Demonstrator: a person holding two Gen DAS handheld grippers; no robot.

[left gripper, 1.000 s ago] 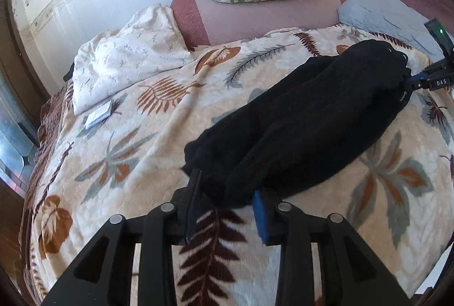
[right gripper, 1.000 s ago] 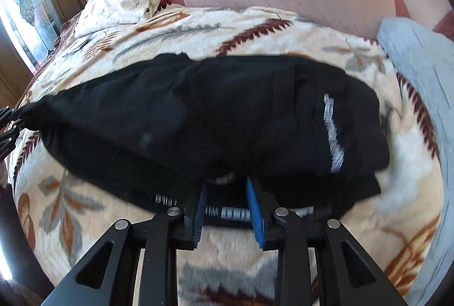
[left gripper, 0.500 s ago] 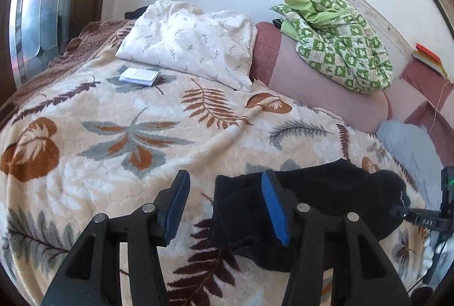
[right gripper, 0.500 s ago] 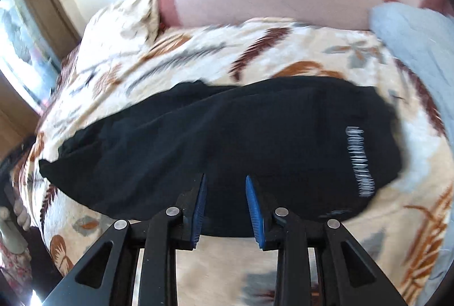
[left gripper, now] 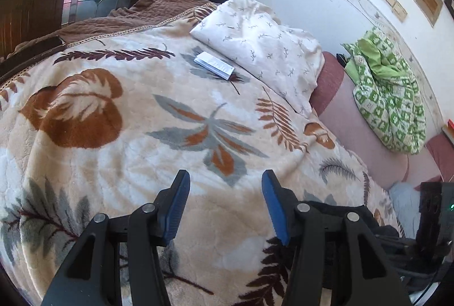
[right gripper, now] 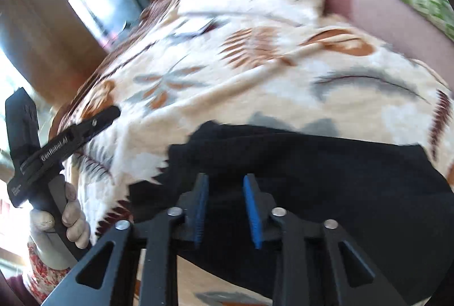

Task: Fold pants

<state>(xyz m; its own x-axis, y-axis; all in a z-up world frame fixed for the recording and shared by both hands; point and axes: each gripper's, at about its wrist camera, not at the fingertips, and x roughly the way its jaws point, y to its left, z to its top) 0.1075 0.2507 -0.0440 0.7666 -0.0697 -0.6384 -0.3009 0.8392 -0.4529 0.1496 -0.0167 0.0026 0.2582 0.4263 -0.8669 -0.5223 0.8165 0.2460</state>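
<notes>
On the leaf-print blanket (right gripper: 283, 84): black pants (right gripper: 326, 178) lie bunched | right gripper (right gripper: 225, 209) above them, jaws closing, nothing pinched, likely seeking an edge | left gripper (left gripper: 225, 206) spread, empty, aside.

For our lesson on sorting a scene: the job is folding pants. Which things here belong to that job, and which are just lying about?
Belongs to the job:
black pants
left hand-held gripper
right hand-held gripper

Lying about:
white pillow
small booklet
green patterned cloth
</notes>
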